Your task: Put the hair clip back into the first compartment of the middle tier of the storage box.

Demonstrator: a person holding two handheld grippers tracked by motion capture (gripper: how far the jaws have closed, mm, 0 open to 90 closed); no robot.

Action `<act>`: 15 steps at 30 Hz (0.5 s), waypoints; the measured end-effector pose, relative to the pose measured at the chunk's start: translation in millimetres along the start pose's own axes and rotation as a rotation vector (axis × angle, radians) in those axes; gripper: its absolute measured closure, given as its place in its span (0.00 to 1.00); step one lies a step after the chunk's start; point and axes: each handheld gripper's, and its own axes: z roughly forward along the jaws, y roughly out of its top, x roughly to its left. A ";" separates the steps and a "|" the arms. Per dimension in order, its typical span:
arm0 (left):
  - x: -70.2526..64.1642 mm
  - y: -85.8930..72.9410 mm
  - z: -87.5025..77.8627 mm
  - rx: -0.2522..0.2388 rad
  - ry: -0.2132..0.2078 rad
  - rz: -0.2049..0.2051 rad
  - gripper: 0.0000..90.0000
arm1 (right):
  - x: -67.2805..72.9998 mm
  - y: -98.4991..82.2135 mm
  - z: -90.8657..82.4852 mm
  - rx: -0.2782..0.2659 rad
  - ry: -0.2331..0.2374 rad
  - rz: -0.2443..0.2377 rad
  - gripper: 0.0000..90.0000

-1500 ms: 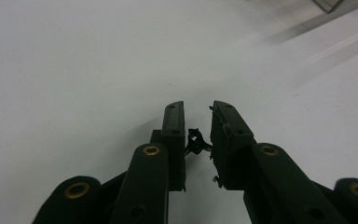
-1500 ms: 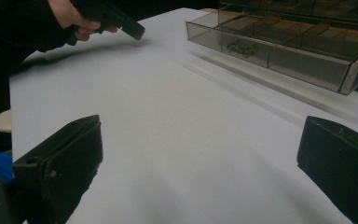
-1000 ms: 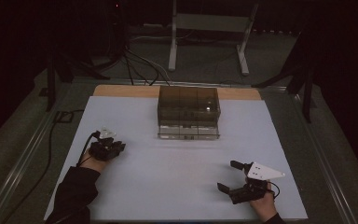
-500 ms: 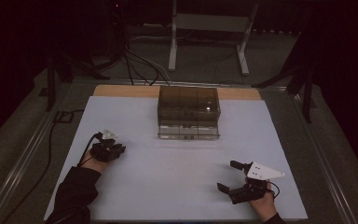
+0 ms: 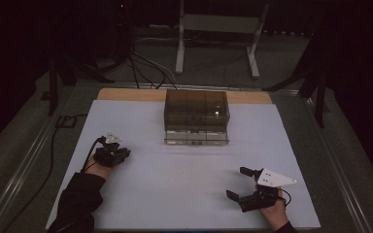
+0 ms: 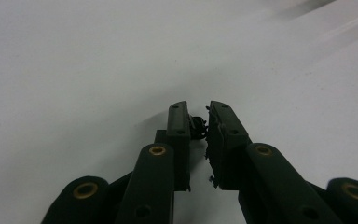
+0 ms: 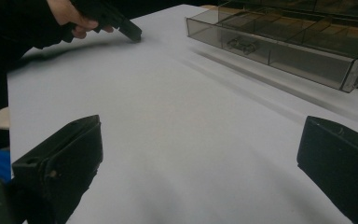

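Fingers of my left gripper (image 6: 199, 122) have just been closing, now pinched on a tiny dark part (image 6: 198, 127) on the white counter (image 5: 184, 194) | right gripper (image 5: 242, 183) spread, empty | pickup made; carry to compartment box (image 5: 196, 116) left.

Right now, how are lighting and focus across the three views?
High view: dim, surroundings near black, white table sheet evenly lit. Left gripper view: jaws sharp, sheet behind washed out. Right gripper view: near jaws soft, smoky compartment box fairly crisp with slight glare.
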 end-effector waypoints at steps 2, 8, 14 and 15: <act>-0.2 1.0 -0.7 -0.004 -0.003 0.005 0.90 | 0.6 -0.1 -0.4 0.001 0.000 -0.004 0.00; -2.0 3.4 -4.0 -0.006 -0.006 0.007 0.90 | 0.6 0.0 -0.2 0.002 0.000 -0.004 0.00; -7.0 7.8 -7.6 -0.006 -0.014 0.025 0.90 | 0.2 0.3 -0.6 0.000 -0.003 -0.006 0.00; -7.0 7.8 -7.6 -0.006 -0.014 0.025 0.90 | 0.0 0.3 -0.4 -0.002 -0.003 -0.004 0.00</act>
